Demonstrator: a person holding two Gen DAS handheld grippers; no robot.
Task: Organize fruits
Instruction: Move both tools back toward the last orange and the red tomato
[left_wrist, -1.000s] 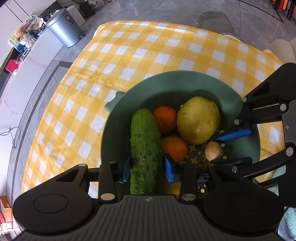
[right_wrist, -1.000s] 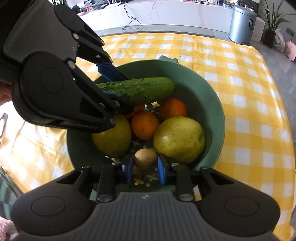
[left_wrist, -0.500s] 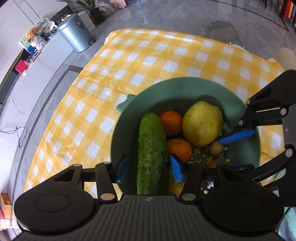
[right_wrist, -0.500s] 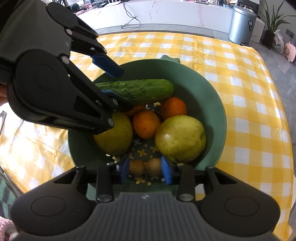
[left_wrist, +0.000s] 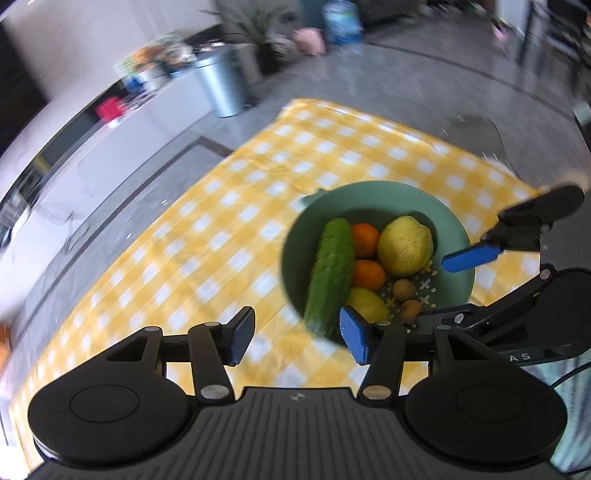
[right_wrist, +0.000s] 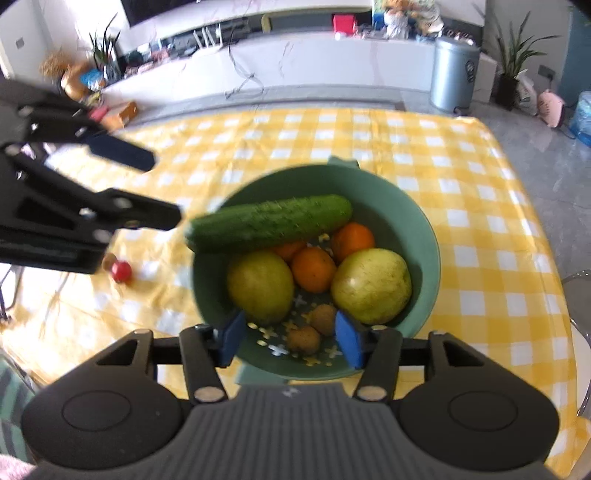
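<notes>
Yellow-checked cloth is covering the counter (right_wrist: 461, 192). Lower centre, the right tool (right_wrist: 290, 338) and left tool (left_wrist: 297, 338) are standing wide and empty, jaws just opened, cucumber (right_wrist: 269, 223) and small brown fruits (right_wrist: 314, 330) released into the green bowl (right_wrist: 428, 258). Sorting is nearing completion. Left of the bowl, one red fruit (right_wrist: 122, 271) is waiting loose; farther back, a bin (right_wrist: 454, 74) is standing.

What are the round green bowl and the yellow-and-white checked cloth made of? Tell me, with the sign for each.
Round green bowl: probably matte plastic. Sign: even colour, dull sheen, moulded tab at the rim, cross-shaped cut-outs in the base.
Yellow-and-white checked cloth: probably soft fabric, possibly coated. Sign: it wrinkles and drapes over the table edge.
</notes>
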